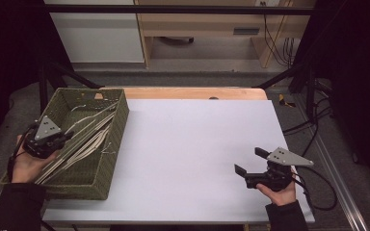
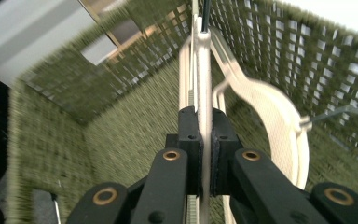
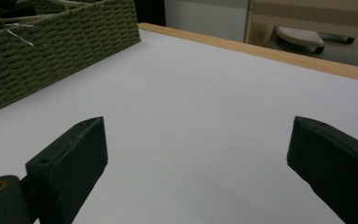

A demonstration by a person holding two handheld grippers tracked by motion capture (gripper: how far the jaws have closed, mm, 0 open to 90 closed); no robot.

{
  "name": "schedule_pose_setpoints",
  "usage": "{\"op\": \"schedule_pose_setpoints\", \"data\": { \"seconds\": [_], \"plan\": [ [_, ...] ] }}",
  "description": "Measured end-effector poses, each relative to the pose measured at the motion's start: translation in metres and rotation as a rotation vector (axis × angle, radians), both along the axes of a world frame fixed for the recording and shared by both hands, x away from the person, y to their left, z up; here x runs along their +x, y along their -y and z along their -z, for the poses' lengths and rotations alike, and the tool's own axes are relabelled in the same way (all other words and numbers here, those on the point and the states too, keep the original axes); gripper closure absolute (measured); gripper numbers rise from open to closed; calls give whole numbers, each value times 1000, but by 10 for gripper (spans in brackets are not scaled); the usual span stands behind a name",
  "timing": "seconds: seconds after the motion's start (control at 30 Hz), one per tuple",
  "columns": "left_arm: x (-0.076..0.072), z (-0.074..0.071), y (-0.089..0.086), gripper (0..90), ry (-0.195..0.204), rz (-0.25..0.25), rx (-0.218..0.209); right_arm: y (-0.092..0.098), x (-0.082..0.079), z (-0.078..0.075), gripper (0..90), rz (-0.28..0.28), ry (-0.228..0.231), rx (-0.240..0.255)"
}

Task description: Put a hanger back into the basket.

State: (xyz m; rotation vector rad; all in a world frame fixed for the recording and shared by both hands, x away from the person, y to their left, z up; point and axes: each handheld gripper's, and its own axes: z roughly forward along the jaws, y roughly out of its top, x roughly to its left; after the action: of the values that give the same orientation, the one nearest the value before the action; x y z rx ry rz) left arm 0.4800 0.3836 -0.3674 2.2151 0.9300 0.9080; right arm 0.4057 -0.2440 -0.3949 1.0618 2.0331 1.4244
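A green woven basket point(image 1: 119, 126) stands at the table's left and holds several cream clothes hangers point(image 1: 89, 139) with wire hooks. My left gripper point(image 1: 66, 137) reaches down into the basket from its near-left side. In the left gripper view its jaws point(image 2: 204, 119) are shut on the thin cream bar of one hanger point(image 2: 203, 65), which runs away toward the far wall. Beside that bar lies the curved shoulder of another hanger point(image 2: 282, 121). My right gripper point(image 1: 249, 160) hovers low over the white table top point(image 1: 197, 139) at the near right, open point(image 3: 196, 149), with nothing between its pads.
In the right gripper view the basket point(image 3: 51, 44) sits at the far left, with the table's wooden far edge point(image 3: 270, 52) behind. Cables trail on the floor at the right point(image 1: 313, 125). A cabinet and shelves stand beyond the table.
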Motion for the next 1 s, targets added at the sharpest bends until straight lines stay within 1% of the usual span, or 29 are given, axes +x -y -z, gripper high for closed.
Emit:
{"op": "schedule_pose_setpoints", "data": {
  "seconds": [0.03,0.13,0.17,0.2,0.23,0.27,0.3,0.37,0.4,0.43,0.47,0.5,0.53,0.57,0.63,0.7,0.73,0.83,0.9,0.97,1.0],
  "plan": [
    [0,7,0,860,-5,-5,-2,0,0,0,56,0,-2,0],
    [1,19,-1,857,-35,-7,12,-1,0,1,56,0,1,-2],
    [2,21,-2,852,-61,-3,24,-1,0,1,56,-4,1,-6],
    [3,23,-2,841,-97,7,28,-1,0,1,56,-5,1,-7],
    [3,23,0,830,-120,11,26,-1,1,1,56,0,1,-4],
    [3,23,0,822,-133,15,26,-1,0,1,56,0,-1,-4],
    [4,24,2,813,-160,21,17,-2,0,1,56,-1,-1,-3],
    [6,26,6,792,-207,22,18,-2,0,1,56,-3,-4,0],
    [7,27,7,778,-221,18,13,-2,0,1,55,-3,-7,0],
    [6,28,7,768,-220,21,-3,-2,0,1,55,-5,-3,-5],
    [6,27,7,741,-229,18,-17,-2,0,1,55,-5,-6,-3],
    [6,27,7,706,-228,13,-49,-2,0,1,55,-4,-6,-2],
    [5,24,6,668,-231,19,-70,-2,0,1,55,-6,-5,-1],
    [4,21,6,642,-218,23,-92,-2,0,1,55,-4,-7,-2],
    [1,13,6,591,-203,33,-114,-2,0,1,55,-4,-6,-1],
    [-4,4,7,562,-169,40,-171,-2,0,1,55,-6,-4,-3],
    [-6,-1,7,545,-154,45,-193,-2,0,1,55,-5,-4,-2],
    [-15,-14,12,491,-100,43,-287,-2,0,1,54,-4,1,0],
    [-21,-21,16,446,-63,54,-320,-1,0,0,53,-3,2,2],
    [-28,-25,24,381,-12,61,-378,-1,-1,0,51,-3,3,8],
    [-32,-28,27,357,-2,70,-400,0,-1,0,49,-4,6,8]
  ]
}}
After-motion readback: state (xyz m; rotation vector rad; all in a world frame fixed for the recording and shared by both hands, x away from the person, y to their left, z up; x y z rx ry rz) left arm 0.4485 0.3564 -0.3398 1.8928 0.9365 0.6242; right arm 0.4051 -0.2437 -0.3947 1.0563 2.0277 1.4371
